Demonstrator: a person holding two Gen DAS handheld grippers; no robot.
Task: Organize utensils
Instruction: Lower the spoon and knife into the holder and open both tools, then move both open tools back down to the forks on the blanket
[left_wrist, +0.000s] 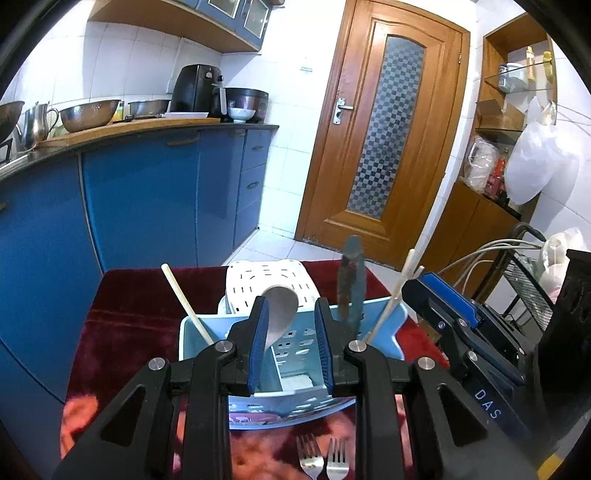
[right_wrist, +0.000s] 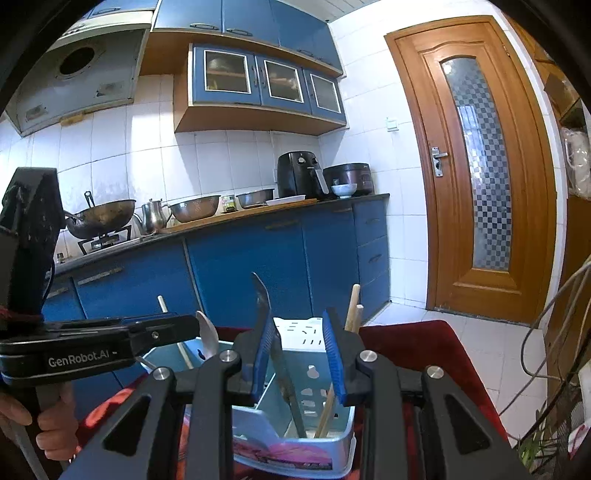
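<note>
Left gripper (left_wrist: 291, 343) is seen narrowly parted, blue pads on both sides of the gap, nothing gripped. A metal spoon (left_wrist: 279, 314) is stood in the light blue utensil caddy (left_wrist: 380, 325), bowl up and leaning close by the left pad; whether it is touched cannot be told, but no clamping is shown. Right gripper (right_wrist: 301, 356) is likewise narrowly parted and nothing is pinched. A dark knife (right_wrist: 275, 354) is stood in the caddy just beside the right gripper's left pad, tip tilted toward the upper left, apparently free of the pads.

Caddy contents, left wrist view: one pale chopstick (left_wrist: 186, 306) leaned in the left compartment, spoon in the middle one, knife right of the spoon, a pair of chopsticks (left_wrist: 393, 295) leaned at the right end. The caddy is set on a dark red cloth (left_wrist: 129, 317) covering the surface. A white slotted basket (left_wrist: 269, 282) is placed just behind the caddy, touching or nearly so.

Two forks (left_wrist: 325, 459) are laid side by side on the cloth in front of the caddy, tines toward the camera, below the left gripper and outside any compartment.

In the right wrist view the left gripper's body is seen at lower left, held by a hand (right_wrist: 48, 417) on its handle. Blue cabinets (left_wrist: 147, 206) and a wooden door (left_wrist: 384, 140) are in the background.
</note>
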